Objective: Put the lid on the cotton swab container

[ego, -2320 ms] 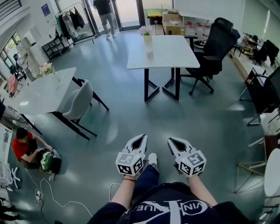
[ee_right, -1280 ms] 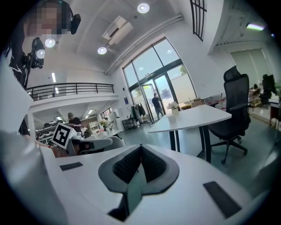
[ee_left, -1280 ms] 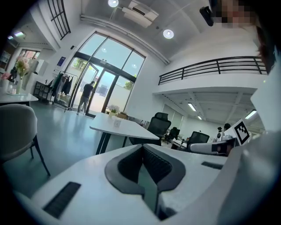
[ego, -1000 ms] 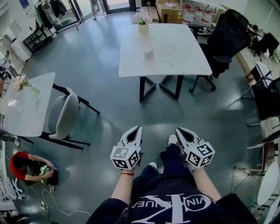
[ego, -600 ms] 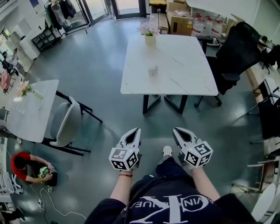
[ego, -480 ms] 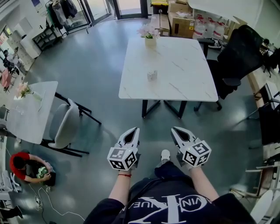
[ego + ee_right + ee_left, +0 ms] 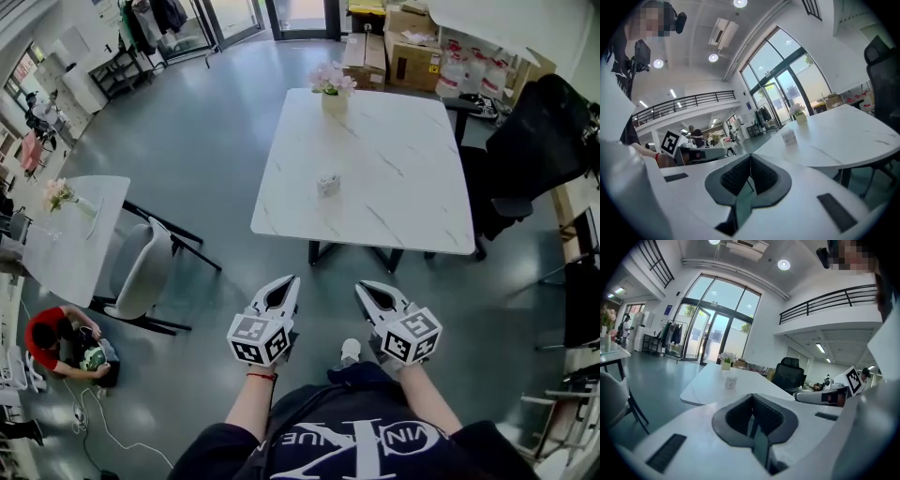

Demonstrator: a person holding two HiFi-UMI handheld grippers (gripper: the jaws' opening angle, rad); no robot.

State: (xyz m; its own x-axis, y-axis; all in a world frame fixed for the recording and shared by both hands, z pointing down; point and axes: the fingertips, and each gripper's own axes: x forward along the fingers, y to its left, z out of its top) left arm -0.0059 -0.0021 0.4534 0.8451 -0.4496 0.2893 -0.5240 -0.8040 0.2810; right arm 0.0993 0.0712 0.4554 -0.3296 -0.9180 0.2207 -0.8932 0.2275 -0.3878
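A small white cotton swab container [image 7: 327,183] stands near the left middle of the white marble table [image 7: 403,197]. It also shows in the left gripper view [image 7: 731,381] and in the right gripper view [image 7: 789,136]. It is too small to tell a lid apart from it. My left gripper [image 7: 288,280] and right gripper [image 7: 361,288] hang side by side over the floor, short of the table's near edge. Both are shut with nothing between the pads. Each gripper view shows its own closed jaws, left gripper [image 7: 752,414] and right gripper [image 7: 750,176].
A vase of pink flowers [image 7: 332,90] stands at the table's far edge. A black office chair [image 7: 534,150] is on the table's right. At the left are a grey chair [image 7: 141,272], a second table [image 7: 66,234] and a person in red [image 7: 52,333] crouched on the floor. Cardboard boxes [image 7: 394,42] lie beyond.
The marble table has come nearer and shifted in the head view as the person walks toward it. Both grippers have stayed shut and held out in front.
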